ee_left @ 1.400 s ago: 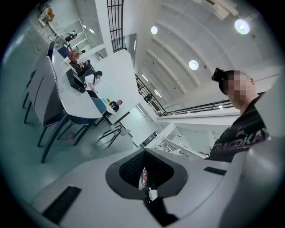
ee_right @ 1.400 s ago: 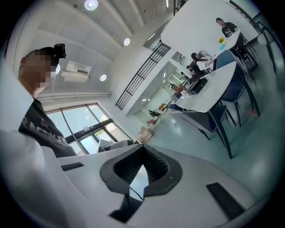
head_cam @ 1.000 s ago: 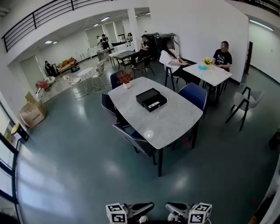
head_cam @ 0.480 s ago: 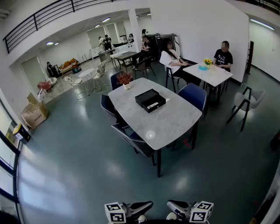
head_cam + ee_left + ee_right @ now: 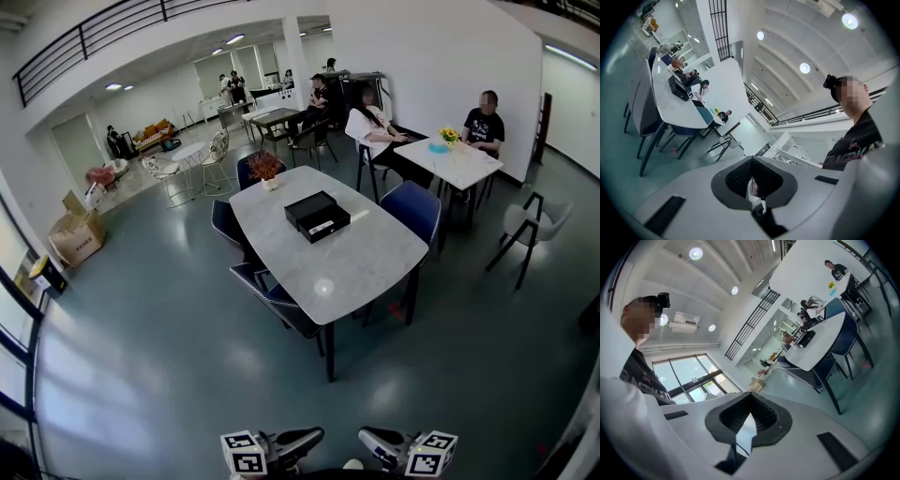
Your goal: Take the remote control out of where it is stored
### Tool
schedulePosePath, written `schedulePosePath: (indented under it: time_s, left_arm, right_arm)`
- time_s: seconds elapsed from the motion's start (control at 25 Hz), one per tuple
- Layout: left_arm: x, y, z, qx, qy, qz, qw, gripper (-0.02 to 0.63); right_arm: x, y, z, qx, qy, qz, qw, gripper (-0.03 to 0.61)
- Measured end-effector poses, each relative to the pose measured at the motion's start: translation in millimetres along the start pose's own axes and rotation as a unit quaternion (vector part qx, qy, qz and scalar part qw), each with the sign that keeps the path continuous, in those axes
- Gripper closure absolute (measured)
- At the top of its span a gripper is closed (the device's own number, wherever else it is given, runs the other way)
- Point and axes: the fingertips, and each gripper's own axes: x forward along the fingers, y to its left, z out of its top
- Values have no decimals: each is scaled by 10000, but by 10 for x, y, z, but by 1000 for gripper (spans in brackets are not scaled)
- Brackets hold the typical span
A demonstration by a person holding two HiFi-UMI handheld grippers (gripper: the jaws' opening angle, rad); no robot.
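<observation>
A black storage box [image 5: 317,216] lies open on the white marble table [image 5: 347,272] far ahead of me, its lid beside it. A pale strip in the box's near half may be the remote control [image 5: 326,228]; it is too small to tell. My left gripper [image 5: 317,434] and right gripper [image 5: 366,435] sit side by side at the bottom edge, far from the table. Both have their jaws together and hold nothing. The left gripper view shows the closed left gripper [image 5: 751,161] with the box [image 5: 678,89] far off. The right gripper view shows the closed right gripper [image 5: 750,398] with the box [image 5: 806,338] distant.
Blue chairs [image 5: 412,208] surround the table, and a pot of reddish flowers [image 5: 267,169] stands at its far end. People sit at a second white table [image 5: 461,159] on the right. A white chair [image 5: 527,223] and a cardboard box [image 5: 79,234] stand on the grey floor.
The view has drawn slightly closer to the table and shifted a little. Both grippers stay shut in the same place at the bottom edge.
</observation>
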Motion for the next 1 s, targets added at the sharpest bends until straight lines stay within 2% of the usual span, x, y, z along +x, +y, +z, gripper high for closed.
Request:
schedulePosePath:
  time_s: [0.28,0.56,0.84,1.0]
  left_arm:
    - [353,-12,59,28,31,44,10000,609]
    - [543,159,177,-11,125,42,9999,609]
    - [741,415,348,-101,308,-189,9993,609]
    - [809,624,545,-80,389,-353,9986,609]
  right_arm:
    - [-191,-226,252,170,-120,-7,9998,569]
    - [-144,-406,424,230,-202,-26,9995,569]
    - [-85,-710,605,221,-381,-357,9984,569]
    - [67,-876,748,38,-451,-629,9970,569]
